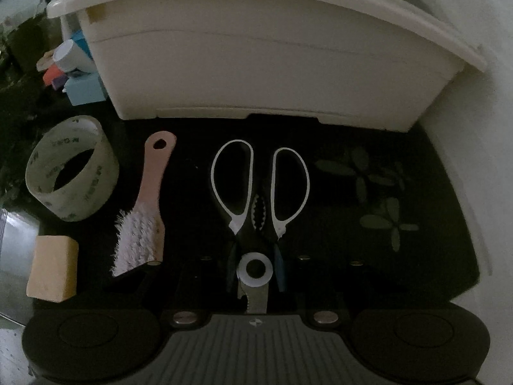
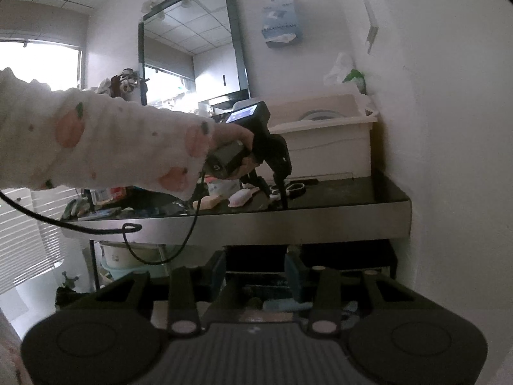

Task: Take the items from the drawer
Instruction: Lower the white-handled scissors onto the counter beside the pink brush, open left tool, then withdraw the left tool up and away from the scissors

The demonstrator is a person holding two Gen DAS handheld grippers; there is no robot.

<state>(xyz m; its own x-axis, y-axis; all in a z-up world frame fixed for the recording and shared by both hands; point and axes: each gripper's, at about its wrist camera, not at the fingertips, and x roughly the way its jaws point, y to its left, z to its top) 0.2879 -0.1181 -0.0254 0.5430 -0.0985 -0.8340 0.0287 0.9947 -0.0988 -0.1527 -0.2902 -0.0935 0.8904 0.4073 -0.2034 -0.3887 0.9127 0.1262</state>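
Note:
In the left wrist view, kitchen scissors (image 1: 256,211) with white handle loops lie on the dark countertop (image 1: 352,247), handles pointing away. My left gripper (image 1: 255,266) straddles the scissors at the pivot, its blue pads (image 1: 280,269) close on either side of the white pivot ring. From the right wrist view, the left gripper (image 2: 272,189) reaches down onto the countertop beside the scissors (image 2: 293,187). My right gripper (image 2: 256,276) is open and empty, held below the counter edge.
A pink scrub brush (image 1: 144,205), a tape roll (image 1: 72,168) and a tan soap block (image 1: 53,268) lie left of the scissors. A white plastic tub (image 1: 256,57) stands behind. A wall (image 2: 449,128) is at the right. A cable (image 2: 144,243) hangs off the counter.

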